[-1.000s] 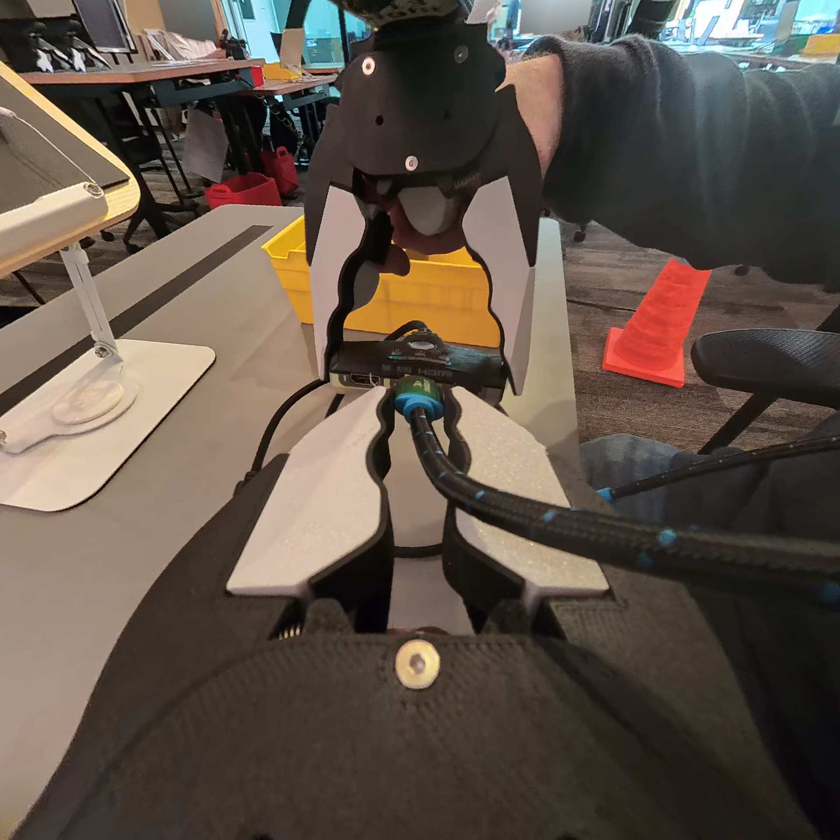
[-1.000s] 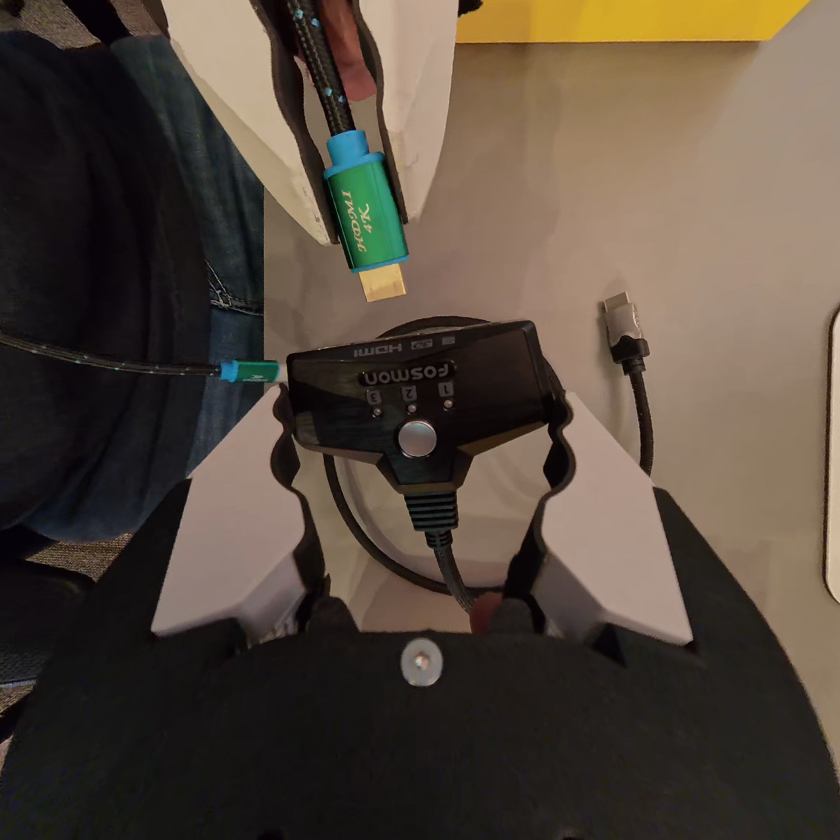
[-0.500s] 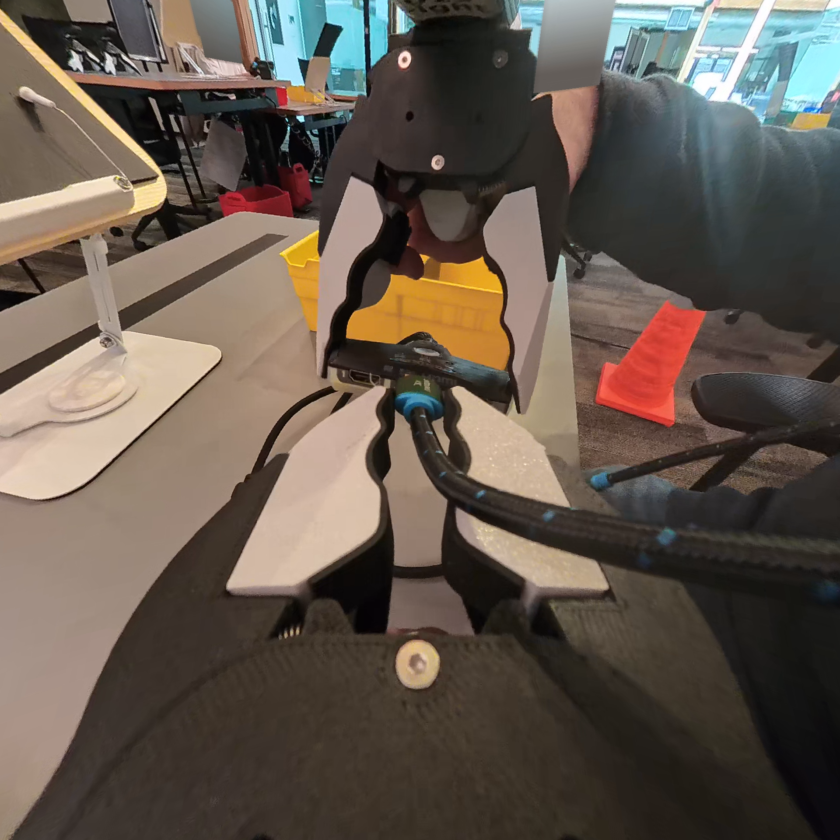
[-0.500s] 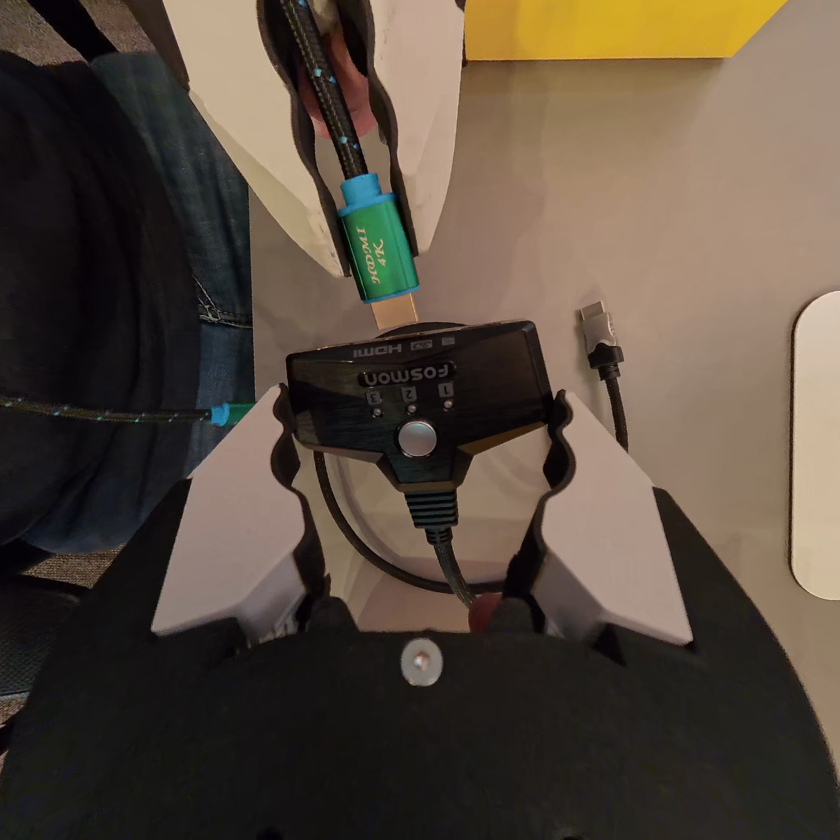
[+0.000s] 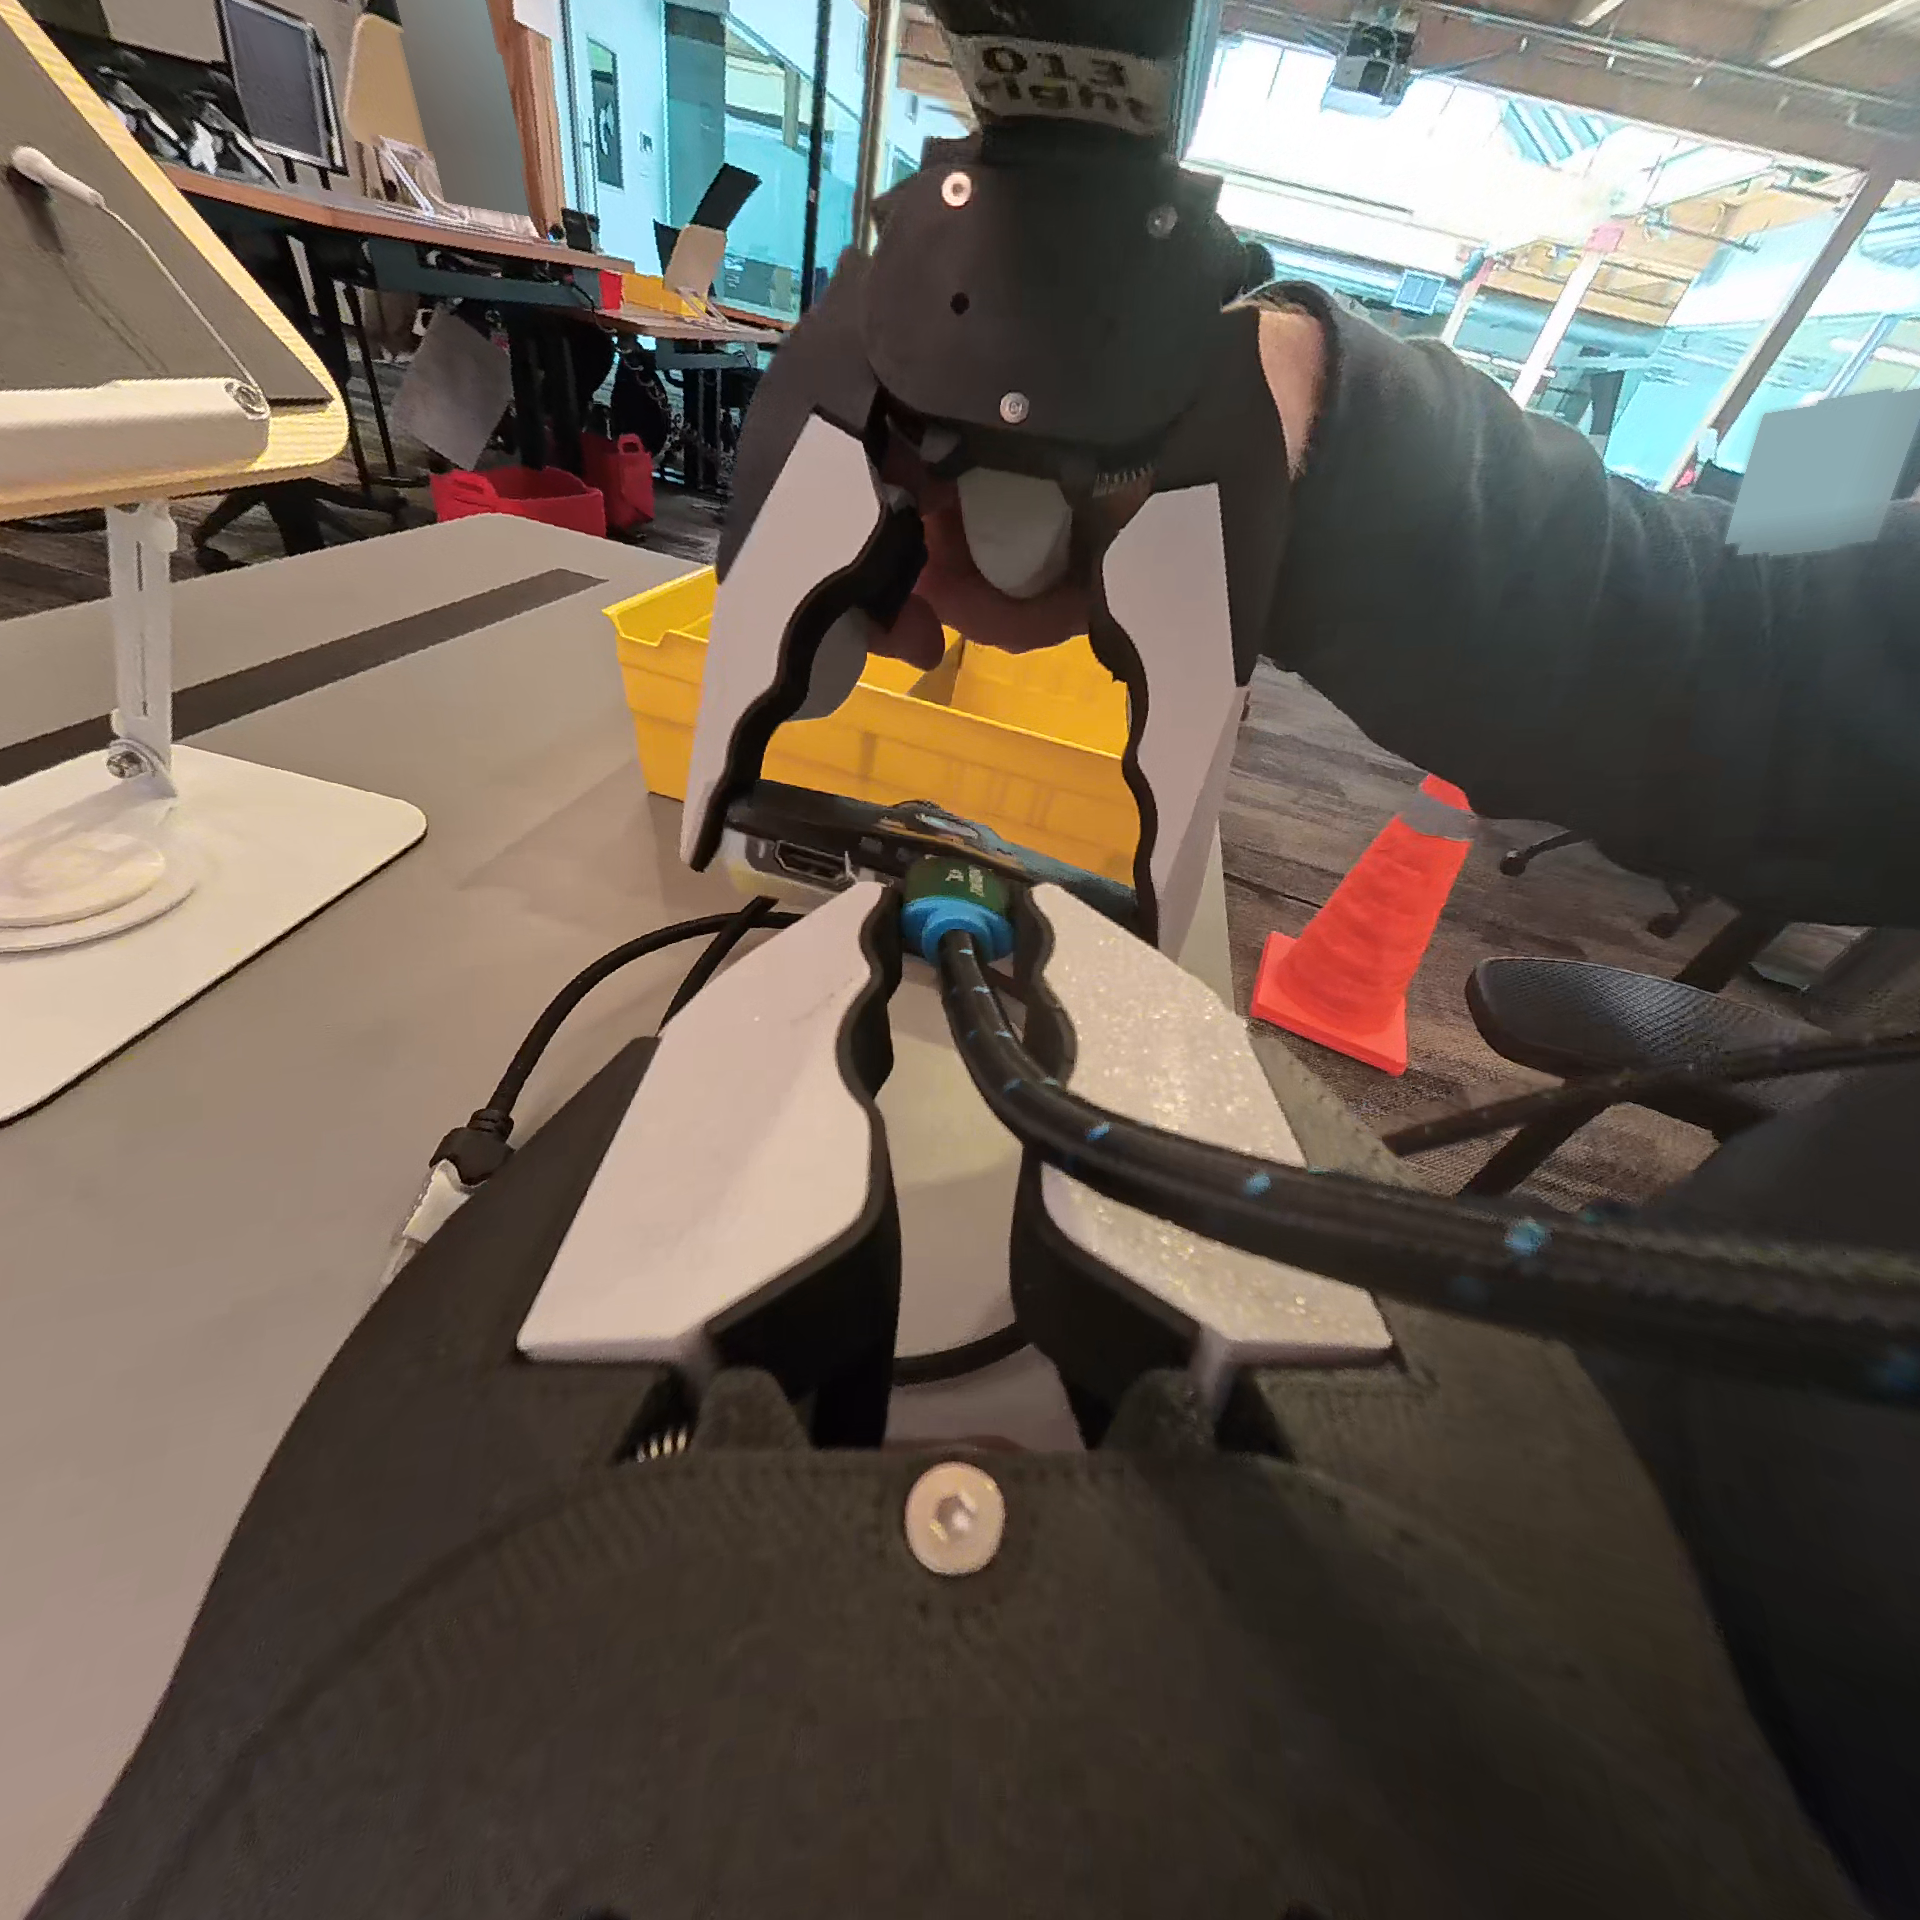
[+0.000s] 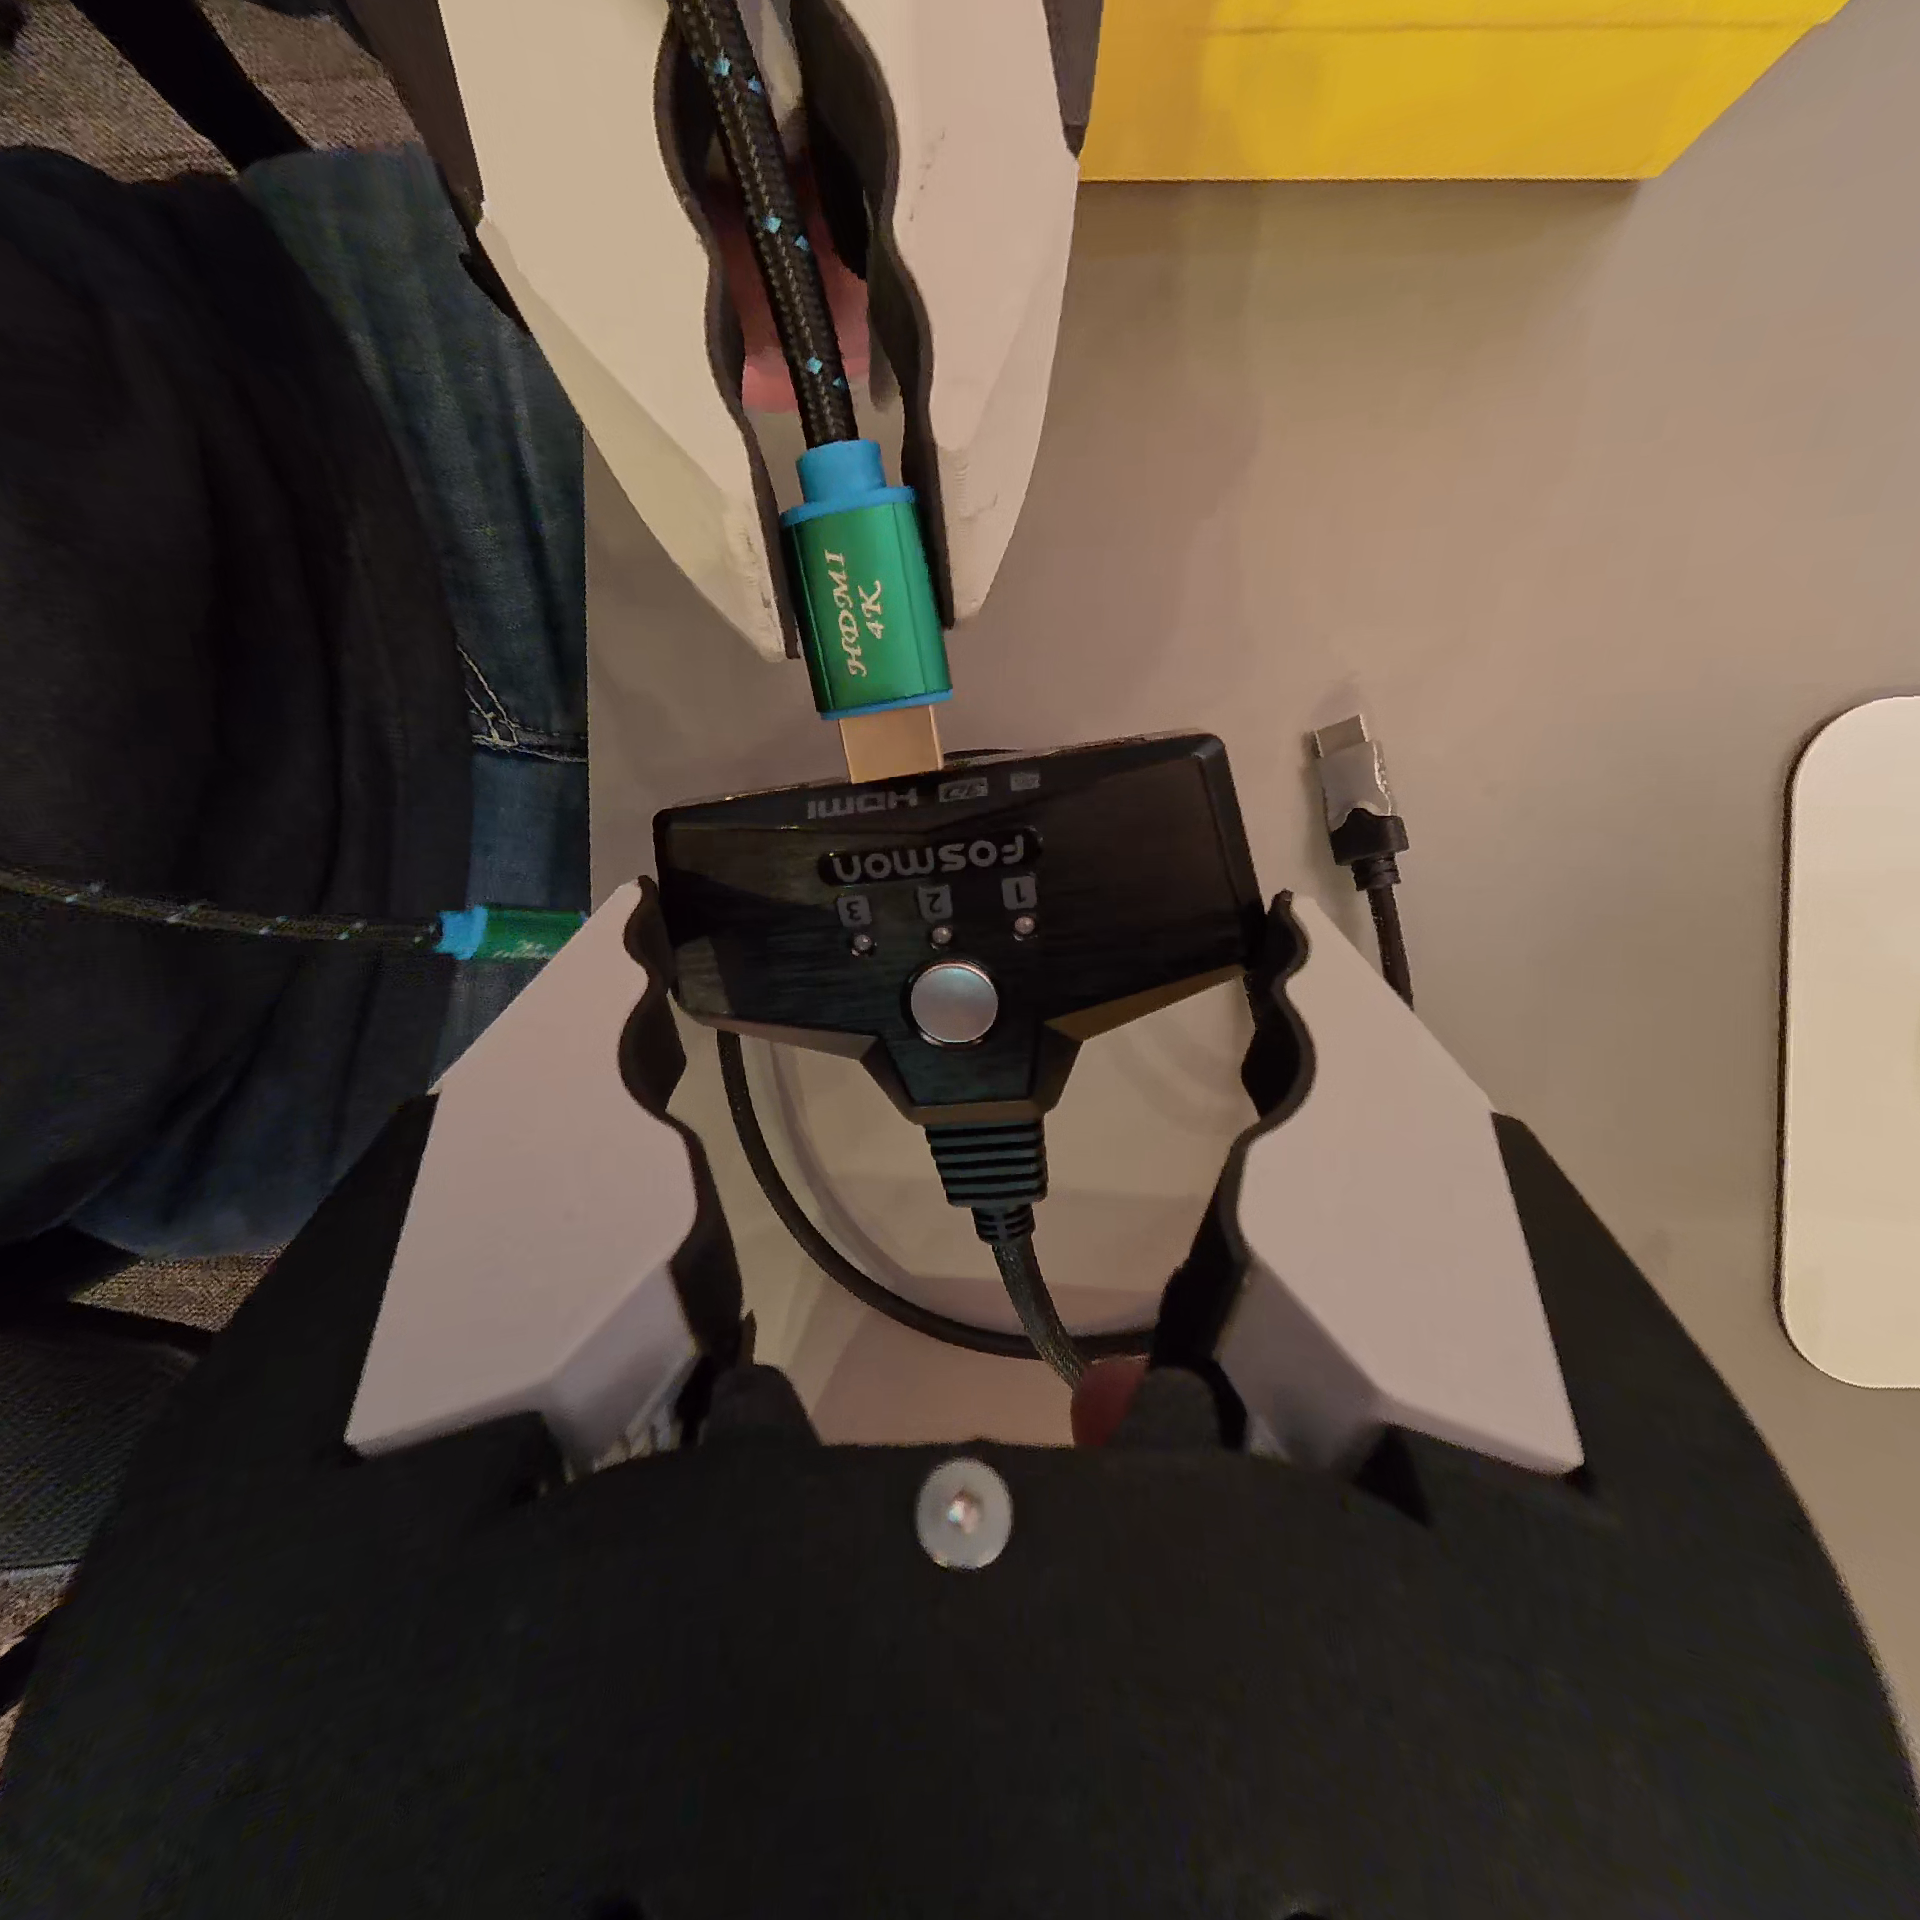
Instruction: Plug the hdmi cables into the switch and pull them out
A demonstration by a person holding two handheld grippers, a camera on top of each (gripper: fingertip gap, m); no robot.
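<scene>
On grey table (image 6: 1455,520), squeezing black switch (image 6: 951,883) with right gripper (image 6: 951,935), left gripper (image 6: 862,613) pinching green HDMI plug (image 6: 868,613) at port, needing straight push.

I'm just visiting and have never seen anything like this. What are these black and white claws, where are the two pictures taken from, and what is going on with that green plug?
No robot here: a person holds a hand-operated claw in each hand, each with a camera looking along its two fingers.

One picture comes from the left gripper, shut on the green HDMI plug of a braided cable. The other comes from the right gripper, which clamps the black switch box by its sides.

The plug's gold tip is at the switch's rear edge; whether it is fully seated cannot be told.

On the grey table lie a loose silver-tipped cable end, a yellow bin and a white stand base. A second green plug hangs off the table's edge.
</scene>
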